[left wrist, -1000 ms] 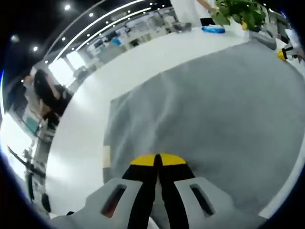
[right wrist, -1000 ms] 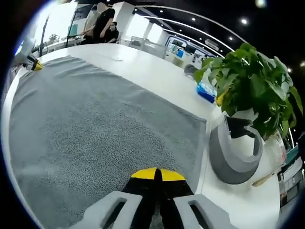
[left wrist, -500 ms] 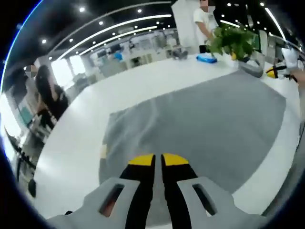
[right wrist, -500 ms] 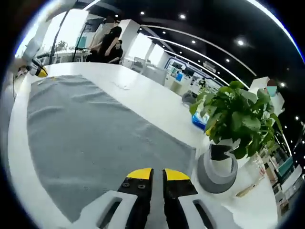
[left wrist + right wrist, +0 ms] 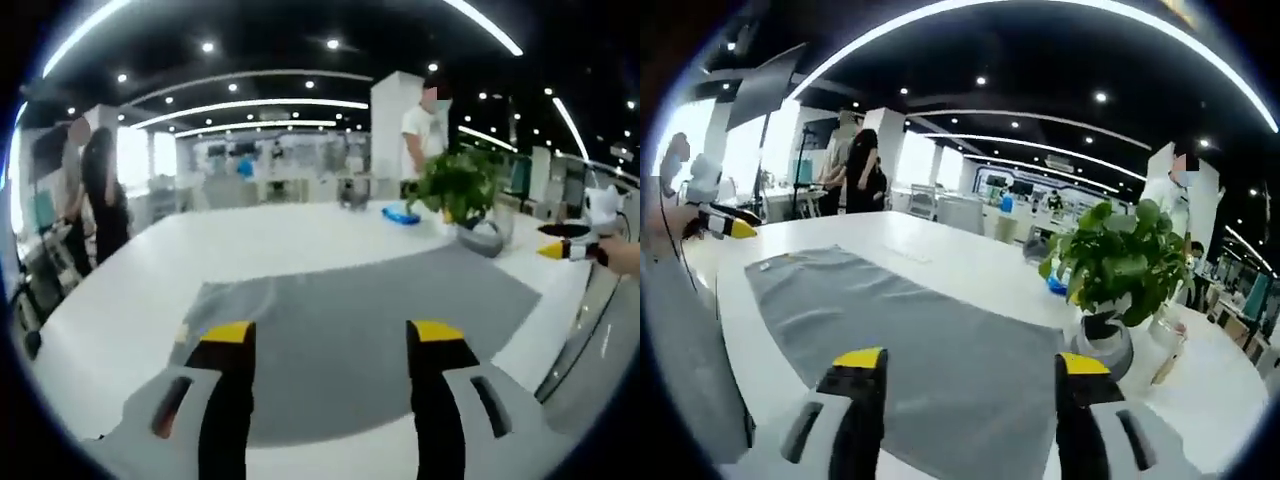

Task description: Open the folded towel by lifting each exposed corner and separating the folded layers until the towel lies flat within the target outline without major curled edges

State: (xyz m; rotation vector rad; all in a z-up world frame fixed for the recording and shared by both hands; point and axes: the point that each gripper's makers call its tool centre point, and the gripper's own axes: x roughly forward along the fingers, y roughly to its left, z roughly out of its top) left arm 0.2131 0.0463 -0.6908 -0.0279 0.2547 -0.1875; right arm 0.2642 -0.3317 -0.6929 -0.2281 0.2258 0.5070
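Observation:
The grey towel [image 5: 355,330] lies spread flat on the white table [image 5: 130,310], its edges smooth. My left gripper [image 5: 331,340] hovers open above the towel's near edge, nothing between its yellow-tipped fingers [image 5: 227,335]. In the right gripper view the same towel [image 5: 930,340] stretches away to the left, and my right gripper [image 5: 971,362] is open above its near edge, holding nothing. The right gripper [image 5: 565,250] appears at the far right of the left gripper view; the left gripper [image 5: 722,225] appears at the far left of the right gripper view.
A potted green plant [image 5: 1115,275] in a grey pot stands on the table just past the towel's corner, also seen as the plant [image 5: 460,195]. A blue object [image 5: 403,214] lies behind it. People stand beyond the table [image 5: 855,160].
Both grippers went from shut to wide open and rose away from the towel. Both cameras tilted up, so more of the room shows. The towel stays flat.

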